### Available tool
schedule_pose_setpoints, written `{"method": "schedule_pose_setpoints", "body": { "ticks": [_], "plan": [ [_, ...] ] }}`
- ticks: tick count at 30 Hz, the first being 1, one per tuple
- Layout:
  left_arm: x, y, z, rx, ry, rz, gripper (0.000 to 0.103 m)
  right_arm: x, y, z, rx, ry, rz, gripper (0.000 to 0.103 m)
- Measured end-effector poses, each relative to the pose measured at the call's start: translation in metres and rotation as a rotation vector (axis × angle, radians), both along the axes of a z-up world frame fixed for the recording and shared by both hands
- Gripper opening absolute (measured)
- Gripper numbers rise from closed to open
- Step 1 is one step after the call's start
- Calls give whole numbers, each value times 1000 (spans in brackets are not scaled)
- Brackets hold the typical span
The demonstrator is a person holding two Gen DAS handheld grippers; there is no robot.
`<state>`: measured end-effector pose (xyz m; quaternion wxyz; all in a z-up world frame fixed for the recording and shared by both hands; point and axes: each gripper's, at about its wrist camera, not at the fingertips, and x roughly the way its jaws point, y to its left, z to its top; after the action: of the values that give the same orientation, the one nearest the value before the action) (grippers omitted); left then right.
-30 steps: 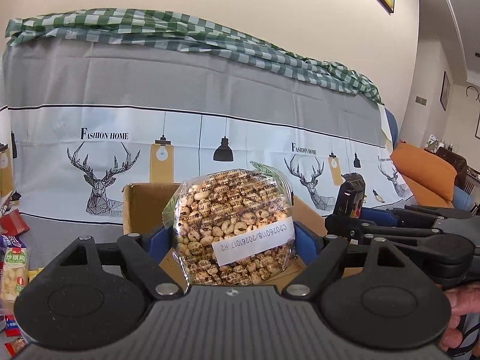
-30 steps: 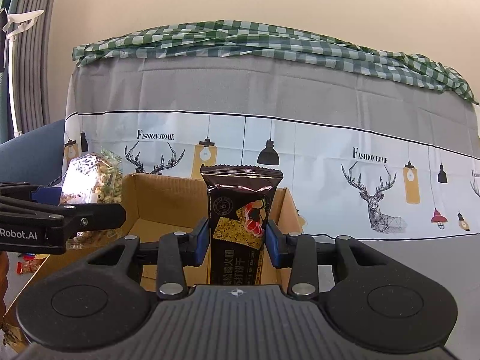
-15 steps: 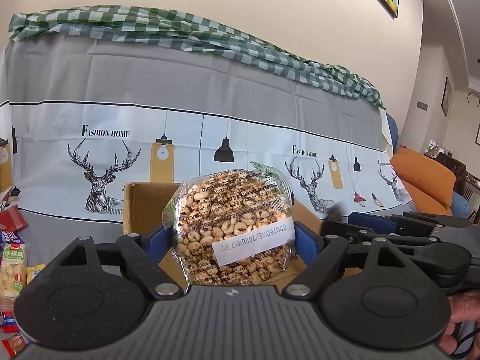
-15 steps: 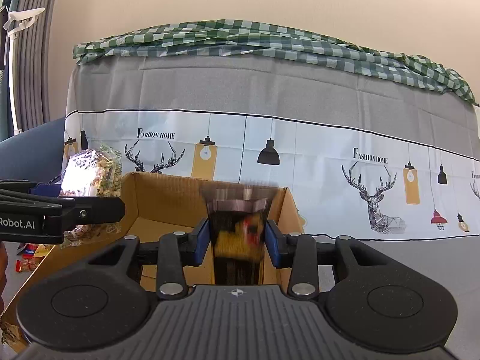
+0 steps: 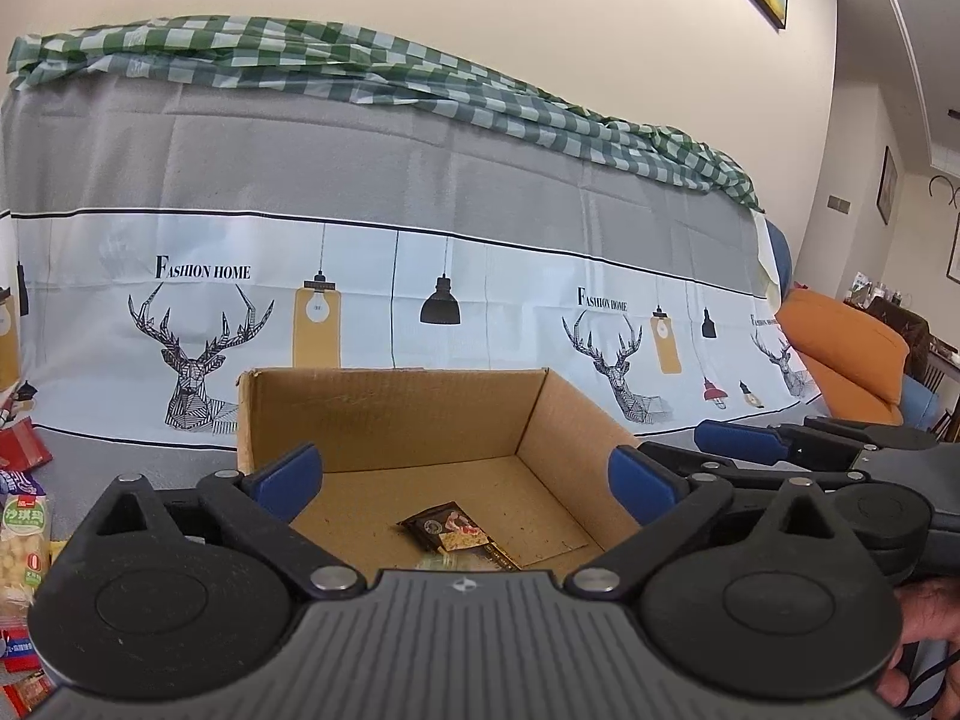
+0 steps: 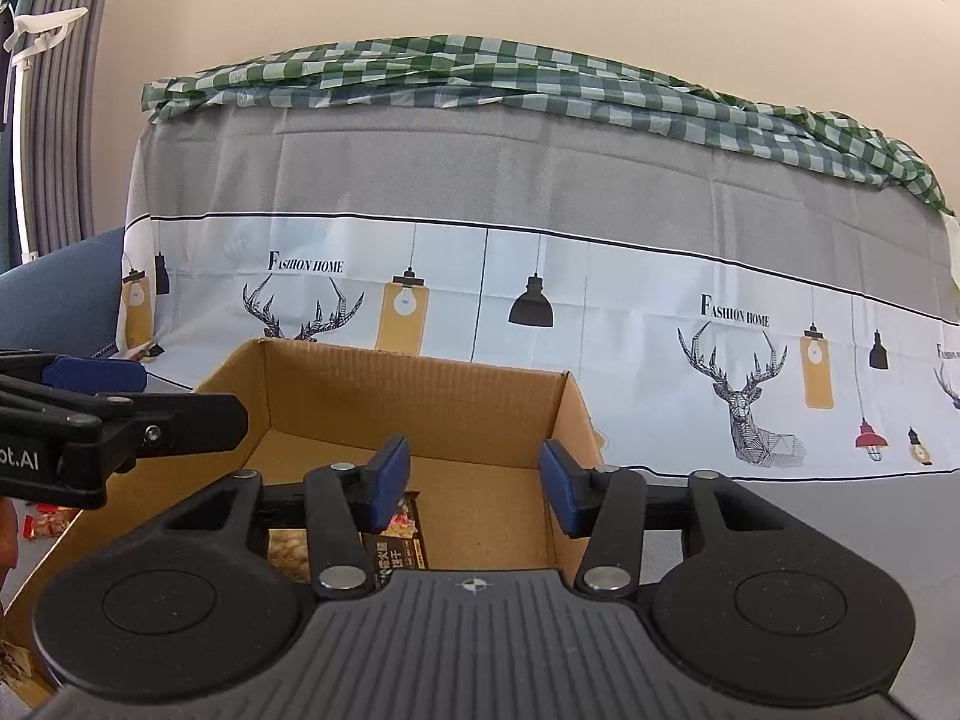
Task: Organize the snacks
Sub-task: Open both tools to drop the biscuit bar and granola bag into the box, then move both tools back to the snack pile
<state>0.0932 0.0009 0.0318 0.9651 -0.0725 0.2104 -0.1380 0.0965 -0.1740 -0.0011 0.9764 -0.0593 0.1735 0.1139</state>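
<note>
An open cardboard box (image 5: 384,414) (image 6: 420,402) stands in front of both grippers. A dark snack bar packet (image 5: 456,534) (image 6: 402,540) lies on the box floor. A clear bag of puffed snacks (image 6: 287,546) lies beside it, mostly hidden behind my right gripper's body. My left gripper (image 5: 465,474) is open and empty above the box. My right gripper (image 6: 474,483) is open and empty above the box, to the right of the left one. The right gripper shows at the right of the left wrist view (image 5: 780,450).
Several loose snack packets (image 5: 21,534) lie on the grey surface left of the box. A sofa covered with a printed cloth (image 5: 420,276) and a green checked cloth (image 6: 480,78) stands behind the box. An orange cushion (image 5: 846,354) is at the far right.
Both grippers have opened. The bag of puffed snacks left my left gripper and the dark bar packet left my right gripper; both now lie in the box.
</note>
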Motion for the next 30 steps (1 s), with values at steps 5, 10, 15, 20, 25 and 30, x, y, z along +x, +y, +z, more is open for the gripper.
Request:
{"method": "schedule_pose_setpoints", "body": {
  "ticks": [5,10,15,20,25,30],
  "plan": [
    [-1,3,1,-4,-8,0,100,1,0,0,1,5,-8,54],
    [-4,13,2,-19,5,-7,68,5,4,1,29,21,-22,55],
    [-9,32,3,-56,35,-3,42,5,18,2,74,45,-33,55],
    [-24,51,10,-28,35,-5,25,3,41,3,104,65,-27,55],
    [-32,80,17,-52,89,-5,24,-1,65,8,201,80,-13,47],
    [-34,113,26,-13,87,32,24,-10,99,12,245,78,37,43]
  ]
}}
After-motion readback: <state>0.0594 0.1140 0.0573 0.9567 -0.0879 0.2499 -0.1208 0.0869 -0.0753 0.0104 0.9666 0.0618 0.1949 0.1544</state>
